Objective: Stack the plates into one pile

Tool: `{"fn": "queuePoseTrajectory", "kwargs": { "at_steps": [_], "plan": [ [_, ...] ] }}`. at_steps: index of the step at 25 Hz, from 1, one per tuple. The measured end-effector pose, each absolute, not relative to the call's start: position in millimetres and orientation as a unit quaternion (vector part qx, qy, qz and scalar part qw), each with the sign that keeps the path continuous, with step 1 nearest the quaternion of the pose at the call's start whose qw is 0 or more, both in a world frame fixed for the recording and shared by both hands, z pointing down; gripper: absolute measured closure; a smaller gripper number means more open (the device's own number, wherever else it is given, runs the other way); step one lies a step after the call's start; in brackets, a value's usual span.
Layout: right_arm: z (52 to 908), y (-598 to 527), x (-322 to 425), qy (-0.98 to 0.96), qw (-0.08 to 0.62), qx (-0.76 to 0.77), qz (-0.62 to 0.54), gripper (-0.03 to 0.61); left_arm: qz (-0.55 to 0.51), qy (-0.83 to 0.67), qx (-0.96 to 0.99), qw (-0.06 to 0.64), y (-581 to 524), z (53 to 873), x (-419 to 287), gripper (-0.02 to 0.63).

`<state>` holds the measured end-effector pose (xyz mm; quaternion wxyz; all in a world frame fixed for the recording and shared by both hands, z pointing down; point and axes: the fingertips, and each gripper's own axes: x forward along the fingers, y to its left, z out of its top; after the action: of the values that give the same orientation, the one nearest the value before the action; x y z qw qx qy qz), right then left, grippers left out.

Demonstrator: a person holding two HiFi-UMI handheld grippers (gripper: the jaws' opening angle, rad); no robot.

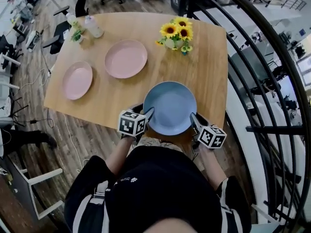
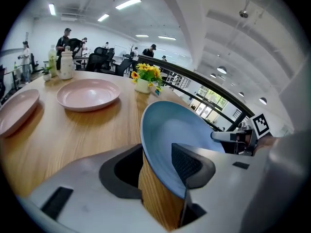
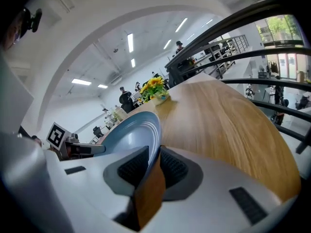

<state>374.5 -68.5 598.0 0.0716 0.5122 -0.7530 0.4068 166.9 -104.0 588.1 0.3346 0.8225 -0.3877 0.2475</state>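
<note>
A blue plate (image 1: 170, 106) lies at the near edge of the wooden table (image 1: 214, 76) and overhangs it slightly. My right gripper (image 1: 194, 118) holds its right rim, and in the right gripper view the pads (image 3: 170, 168) are shut on the blue plate (image 3: 129, 135). My left gripper (image 1: 148, 114) is at the plate's left rim. In the left gripper view its jaws stand wide, with the blue plate (image 2: 180, 130) slanting between them and the table edge showing in the gap. Two pink plates (image 1: 126, 58) (image 1: 77, 80) rest apart on the table's left half.
A vase of sunflowers (image 1: 176, 35) stands at the far middle of the table. Bottles (image 1: 92, 27) stand at the far left corner. A dark curved railing (image 1: 252, 81) runs close along the table's right side. Office chairs and desks lie beyond.
</note>
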Motion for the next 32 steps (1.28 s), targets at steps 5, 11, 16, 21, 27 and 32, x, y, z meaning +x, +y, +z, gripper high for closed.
{"fn": "queuePoseTrajectory", "kwargs": {
  "at_steps": [5, 11, 16, 21, 27, 32],
  "plan": [
    [592, -80, 356, -0.783, 0.07, 0.476, 0.395, 0.505, 0.23, -0.43, 0.803, 0.342, -91, 585, 146, 0.443],
    [596, -96, 332, -0.795, 0.068, 0.46, 0.39, 0.522, 0.206, -0.46, 0.789, 0.351, -92, 590, 121, 0.443],
    [594, -111, 295, -0.803, 0.08, 0.446, 0.387, 0.522, 0.184, -0.473, 0.782, 0.363, -101, 593, 84, 0.443],
    [592, -120, 235, -0.799, 0.088, 0.448, 0.391, 0.522, 0.186, -0.461, 0.785, 0.369, -106, 595, 25, 0.443],
    [585, -151, 162, -0.796, 0.086, 0.451, 0.393, 0.522, 0.153, -0.467, 0.779, 0.389, -141, 589, -49, 0.443],
    [583, -178, 102, -0.798, 0.084, 0.45, 0.392, 0.523, 0.131, -0.478, 0.774, 0.393, -168, 585, -109, 0.443]
  ]
}}
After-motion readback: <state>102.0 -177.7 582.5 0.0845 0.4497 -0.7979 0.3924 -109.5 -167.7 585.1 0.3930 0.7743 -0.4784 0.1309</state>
